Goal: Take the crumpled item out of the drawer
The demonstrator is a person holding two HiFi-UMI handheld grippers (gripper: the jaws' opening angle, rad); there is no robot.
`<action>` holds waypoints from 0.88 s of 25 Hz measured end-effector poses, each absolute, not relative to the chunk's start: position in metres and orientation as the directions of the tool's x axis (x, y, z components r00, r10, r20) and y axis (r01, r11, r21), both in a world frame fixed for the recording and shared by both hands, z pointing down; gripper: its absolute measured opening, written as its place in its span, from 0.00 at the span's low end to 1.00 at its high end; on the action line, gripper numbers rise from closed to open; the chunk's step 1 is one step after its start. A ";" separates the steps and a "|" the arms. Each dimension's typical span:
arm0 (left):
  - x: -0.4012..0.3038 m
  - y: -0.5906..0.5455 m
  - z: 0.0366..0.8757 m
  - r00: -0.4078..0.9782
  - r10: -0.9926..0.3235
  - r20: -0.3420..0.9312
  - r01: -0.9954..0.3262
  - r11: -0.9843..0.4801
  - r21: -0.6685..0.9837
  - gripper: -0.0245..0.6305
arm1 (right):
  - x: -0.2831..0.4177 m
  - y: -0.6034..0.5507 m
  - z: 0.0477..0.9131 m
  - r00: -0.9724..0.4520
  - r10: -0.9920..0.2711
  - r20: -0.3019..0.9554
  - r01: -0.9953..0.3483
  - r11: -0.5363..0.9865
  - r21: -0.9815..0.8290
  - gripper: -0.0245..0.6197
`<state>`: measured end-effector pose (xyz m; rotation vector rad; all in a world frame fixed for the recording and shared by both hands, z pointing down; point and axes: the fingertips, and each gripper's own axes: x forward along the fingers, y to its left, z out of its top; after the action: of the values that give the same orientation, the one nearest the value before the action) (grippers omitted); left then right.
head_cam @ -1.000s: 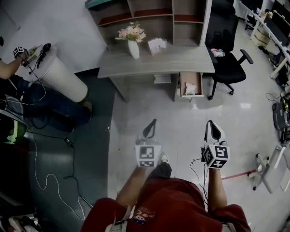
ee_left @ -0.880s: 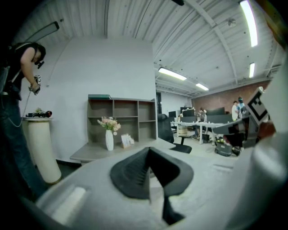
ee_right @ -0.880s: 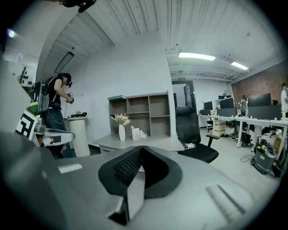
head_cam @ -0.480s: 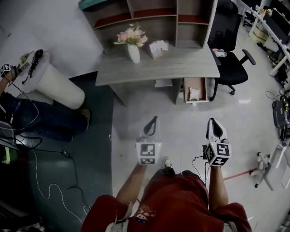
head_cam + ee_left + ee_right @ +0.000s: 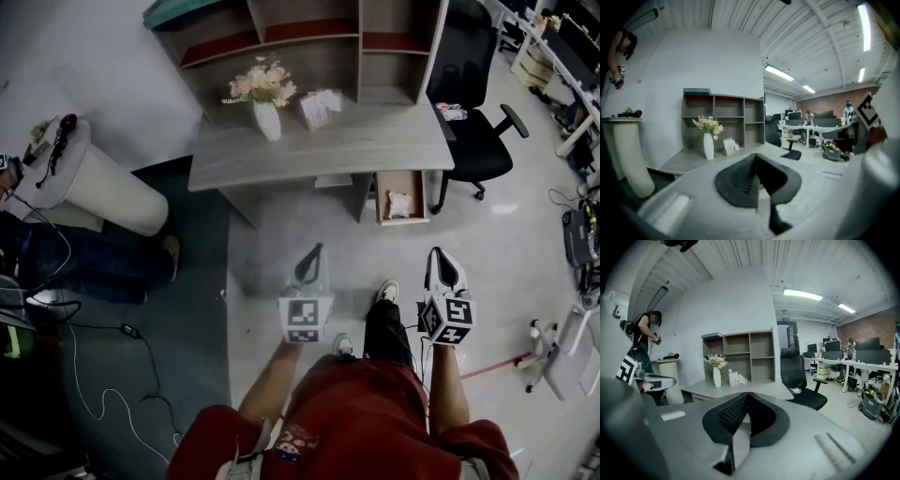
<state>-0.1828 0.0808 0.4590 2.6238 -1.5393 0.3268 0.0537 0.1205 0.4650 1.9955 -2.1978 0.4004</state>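
Since the earlier frames the desk (image 5: 356,145) has been brought closer in the head view, and a black-trousered leg with a white shoe (image 5: 386,292) has been stepped forward between the two grippers. Nearest the camera, a red shirt (image 5: 356,422) and two bare forearms are seen.

The left gripper (image 5: 312,253) is held out over the pale floor (image 5: 281,234). Its jaws are pressed together on nothing, as its own view confirms. The right gripper (image 5: 441,258) is held level with it, just past the forward shoe. Its jaws are likewise closed tight and empty. Both are pointed toward the desk.

Farther on, an open drawer (image 5: 382,199) is seen pulled out under the right end of the desk. The crumpled item (image 5: 399,203), white, is lying inside it, well apart from both grippers.

On the desktop a white vase (image 5: 267,120) of pink flowers and a small white card stand (image 5: 321,106) are placed side by side. Behind them an open shelf unit (image 5: 309,47) is set against the wall. A black office chair (image 5: 478,141) is parked just to the right of the desk, and a round white pedestal (image 5: 94,187) is seen off to the left.
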 end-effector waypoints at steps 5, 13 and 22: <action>-0.177 0.043 0.463 0.441 -0.870 0.222 -0.885 -0.463 -0.057 0.04 | 0.066 0.075 0.471 -0.132 -0.952 0.276 -0.988 0.103 -0.117 0.04; -0.137 -0.035 0.453 0.401 -0.894 0.200 -0.906 -0.419 -0.056 0.04 | 0.106 -0.005 0.465 -0.187 -0.940 0.285 -0.979 0.152 -0.139 0.04; -0.077 -0.105 0.439 0.350 -0.913 0.212 -0.928 -0.369 -0.059 0.04 | 0.166 -0.088 0.465 -0.232 -0.929 0.289 -0.969 0.195 -0.152 0.04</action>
<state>-0.0769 -0.1055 0.4386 2.5213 -1.7223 0.3217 0.1664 -0.0882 0.4650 1.8573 -2.3221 0.4570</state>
